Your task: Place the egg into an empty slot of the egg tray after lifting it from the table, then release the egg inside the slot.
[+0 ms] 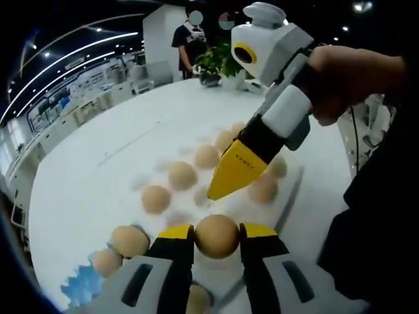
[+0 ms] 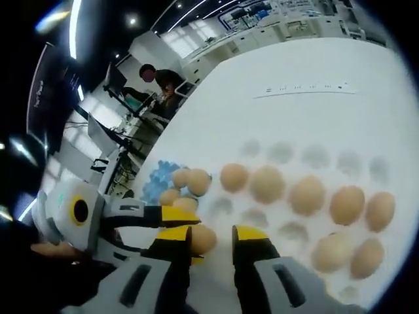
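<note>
Clamped between the yellow-tipped jaws of the left gripper (image 1: 217, 237), a smooth tan egg (image 1: 217, 236), matte and rounded, long axis hard to judge from this angle though it looks slightly wider than tall in the left gripper view. Held just above the near edge of the white moulded egg tray (image 1: 288, 196), whose shallow round cups carry a row of similar eggs. Seen from the right gripper view, the same egg (image 2: 201, 239) pinched in the left gripper (image 2: 171, 226) at the tray's end. Right gripper (image 2: 211, 241) parted, jaws holding nothing, poised over the tray (image 2: 281, 154); from the left gripper view its yellow wedge-shaped tip (image 1: 226, 186) angled down over the eggs, gripped by a hand (image 1: 347, 82). Beneath, a glossy white table (image 1: 98, 176); beside the tray, loose eggs and a crumpled blue object (image 2: 154, 180).
</note>
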Motion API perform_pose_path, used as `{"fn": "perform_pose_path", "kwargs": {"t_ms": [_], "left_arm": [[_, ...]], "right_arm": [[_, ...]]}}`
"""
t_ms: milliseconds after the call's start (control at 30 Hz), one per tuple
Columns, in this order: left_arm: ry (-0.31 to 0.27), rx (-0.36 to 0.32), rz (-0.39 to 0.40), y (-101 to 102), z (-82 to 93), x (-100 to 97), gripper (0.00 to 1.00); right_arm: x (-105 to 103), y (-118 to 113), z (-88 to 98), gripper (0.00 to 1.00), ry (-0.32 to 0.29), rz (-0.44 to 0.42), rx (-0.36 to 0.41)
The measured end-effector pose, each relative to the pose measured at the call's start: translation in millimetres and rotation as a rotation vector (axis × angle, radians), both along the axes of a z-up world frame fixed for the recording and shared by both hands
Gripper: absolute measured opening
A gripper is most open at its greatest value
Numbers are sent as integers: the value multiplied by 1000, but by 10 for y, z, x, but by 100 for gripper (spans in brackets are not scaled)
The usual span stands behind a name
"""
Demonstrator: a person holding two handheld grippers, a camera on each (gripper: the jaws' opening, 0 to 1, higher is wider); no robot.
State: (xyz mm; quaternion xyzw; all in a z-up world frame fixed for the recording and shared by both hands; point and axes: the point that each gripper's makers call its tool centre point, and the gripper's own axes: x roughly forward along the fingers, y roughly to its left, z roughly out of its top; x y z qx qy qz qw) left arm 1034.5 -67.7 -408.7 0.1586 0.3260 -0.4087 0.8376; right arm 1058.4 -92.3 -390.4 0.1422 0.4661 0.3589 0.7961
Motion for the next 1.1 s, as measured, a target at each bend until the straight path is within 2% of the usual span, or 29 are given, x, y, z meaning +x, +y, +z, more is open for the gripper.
{"fn": "perform_pose_path", "kwargs": {"t_ms": [100, 200, 267, 300, 367, 433, 500, 533, 600, 633, 667, 733, 833, 867, 967, 1100], "left_arm": [[-1, 6, -5, -6, -9, -4, 28], [0, 7, -11, -14, -6, -14, 28], [1, 9, -12, -12, -6, -20, 28], [1, 10, -12, -10, -6, -22, 28], [4, 12, -10, -1, -8, -25, 28], [6, 13, -8, 9, -9, -26, 28], [7, 13, -6, 16, -10, -24, 28], [6, 13, -6, 17, -8, -23, 28], [7, 13, -4, 20, -6, -21, 28], [7, 12, -4, 23, -5, -22, 28], [7, 12, -4, 24, -5, -22, 28], [9, 13, -1, 34, -8, -24, 28], [12, 11, 3, 43, -15, -23, 28], [11, 11, 2, 43, -15, -23, 28], [8, 9, 3, 44, -13, -15, 28], [6, 8, 6, 55, 5, -15, 27]], "right_arm": [[1, -69, -54, 25, -6, 3, -39], [-65, -127, -148, 25, -22, 64, -114], [-108, -170, -249, 25, -97, 172, -232], [-124, -177, -271, 25, -117, 207, -261], [-185, -164, -332, 25, -232, 379, -383], [-192, -132, -350, 25, -339, 497, -470], [-186, -95, -363, 25, -405, 560, -515], [-179, -89, -393, 25, -415, 572, -536], [-215, -92, -477, 25, -384, 593, -553], [-264, -111, -536, 25, -339, 595, -554], [-215, -73, -532, 25, -375, 569, -529], [-141, -116, -515, 20, -349, 501, -524], [-110, -117, -495, 17, -235, 391, -393], [-102, -132, -492, 16, -230, 396, -383], [-86, -153, -530, 13, -312, 516, -428], [-108, -139, -532, 12, -311, 516, -438]]}}
